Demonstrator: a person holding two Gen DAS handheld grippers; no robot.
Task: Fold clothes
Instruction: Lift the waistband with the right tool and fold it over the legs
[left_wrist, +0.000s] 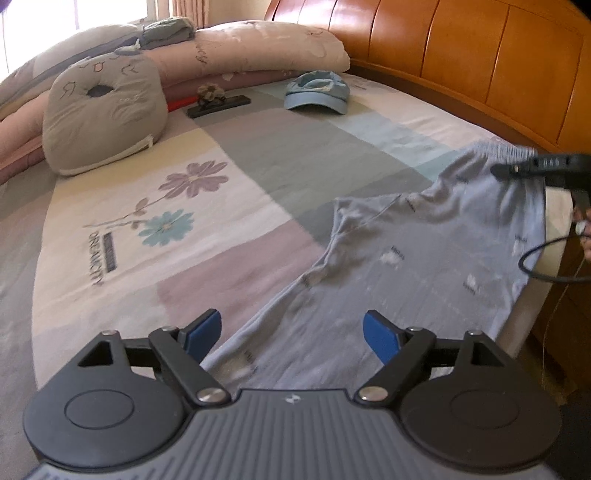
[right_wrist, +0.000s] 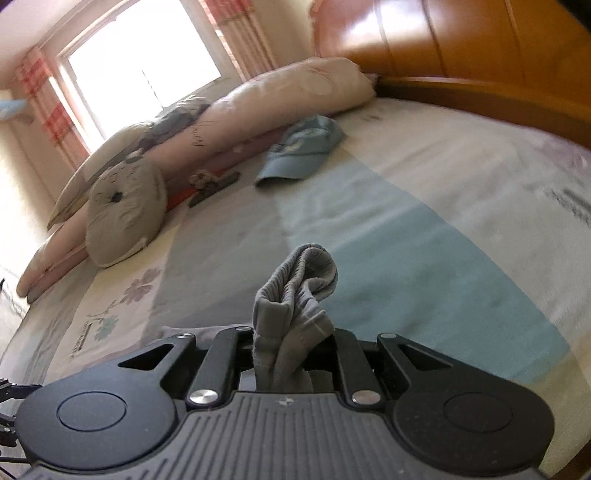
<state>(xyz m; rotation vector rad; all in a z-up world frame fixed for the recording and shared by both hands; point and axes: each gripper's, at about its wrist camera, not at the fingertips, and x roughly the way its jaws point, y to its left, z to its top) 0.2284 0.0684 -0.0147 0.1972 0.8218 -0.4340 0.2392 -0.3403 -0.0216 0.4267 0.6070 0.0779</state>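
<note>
Open left jaws over pale-blue patterned shorts, waistband bunched, lifted

Black linkage grippers with blue-padded fingers, silver pivot screws, ribbed grey housings, looping black cable

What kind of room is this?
Most likely a home bedroom. There is a bed with a wooden headboard, pillows stacked along the far side, and a curtained window behind them.
</note>
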